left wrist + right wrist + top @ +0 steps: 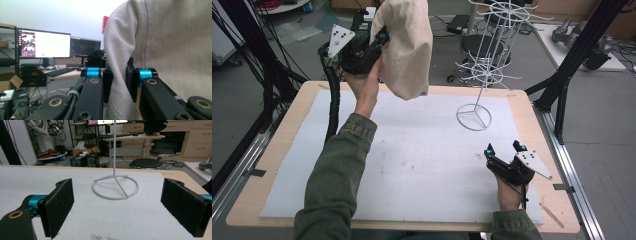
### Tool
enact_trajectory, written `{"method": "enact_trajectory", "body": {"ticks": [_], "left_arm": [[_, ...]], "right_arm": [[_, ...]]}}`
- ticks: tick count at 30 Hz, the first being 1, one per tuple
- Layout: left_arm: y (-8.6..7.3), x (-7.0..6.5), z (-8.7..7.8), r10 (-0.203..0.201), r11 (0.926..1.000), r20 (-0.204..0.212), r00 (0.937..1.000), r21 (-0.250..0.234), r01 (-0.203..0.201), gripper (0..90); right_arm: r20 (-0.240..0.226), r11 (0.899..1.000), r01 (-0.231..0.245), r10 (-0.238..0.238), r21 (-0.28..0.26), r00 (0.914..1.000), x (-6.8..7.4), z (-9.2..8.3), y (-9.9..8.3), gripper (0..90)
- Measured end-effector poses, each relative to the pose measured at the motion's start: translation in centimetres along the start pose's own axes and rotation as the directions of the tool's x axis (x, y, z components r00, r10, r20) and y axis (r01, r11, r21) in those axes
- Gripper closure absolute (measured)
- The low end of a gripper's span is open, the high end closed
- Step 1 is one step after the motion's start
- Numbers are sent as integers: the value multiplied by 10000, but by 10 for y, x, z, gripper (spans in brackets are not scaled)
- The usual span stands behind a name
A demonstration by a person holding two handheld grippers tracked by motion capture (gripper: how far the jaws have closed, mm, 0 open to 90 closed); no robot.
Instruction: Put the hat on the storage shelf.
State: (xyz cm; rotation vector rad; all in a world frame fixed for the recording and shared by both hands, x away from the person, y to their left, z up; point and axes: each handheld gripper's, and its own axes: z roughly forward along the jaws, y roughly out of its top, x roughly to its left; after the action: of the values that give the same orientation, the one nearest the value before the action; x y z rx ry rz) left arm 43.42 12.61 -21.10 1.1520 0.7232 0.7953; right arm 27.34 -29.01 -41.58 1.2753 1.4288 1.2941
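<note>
A beige cloth (406,47) hangs in the air over the table's far left part, held up by my left gripper (381,41). In the left gripper view the cloth (170,50) drapes down, and a fold of it is pinched between the two black pads of my left gripper (119,80). A white wire rack (492,55) stands on its ring base (473,117) at the table's far right. My right gripper (504,149) rests low at the near right, jaws wide apart with nothing between them. In the right gripper view the ring base (115,187) lies ahead of my right gripper (117,207).
A white foam mat (422,160) covers the wooden table (277,150). Black frame posts (572,55) stand at the right, cables (262,65) at the left. A stool (484,47) and desks with monitors (43,43) lie beyond the far edge.
</note>
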Motion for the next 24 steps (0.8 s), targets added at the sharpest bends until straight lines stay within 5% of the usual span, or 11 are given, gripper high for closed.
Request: {"method": "enact_trajectory", "body": {"ticks": [15,24], "left_arm": [[18,-41,62,76,9998,932,9956,-185,-59,805],[20,-66,99,136,9993,1374,9904,325,-182,805]], "right_arm": [[-57,10000,-55,55,68,10000,-1,0,0,106],[-68,10000,-60,60,44,10000,-1,0,0,106]]}}
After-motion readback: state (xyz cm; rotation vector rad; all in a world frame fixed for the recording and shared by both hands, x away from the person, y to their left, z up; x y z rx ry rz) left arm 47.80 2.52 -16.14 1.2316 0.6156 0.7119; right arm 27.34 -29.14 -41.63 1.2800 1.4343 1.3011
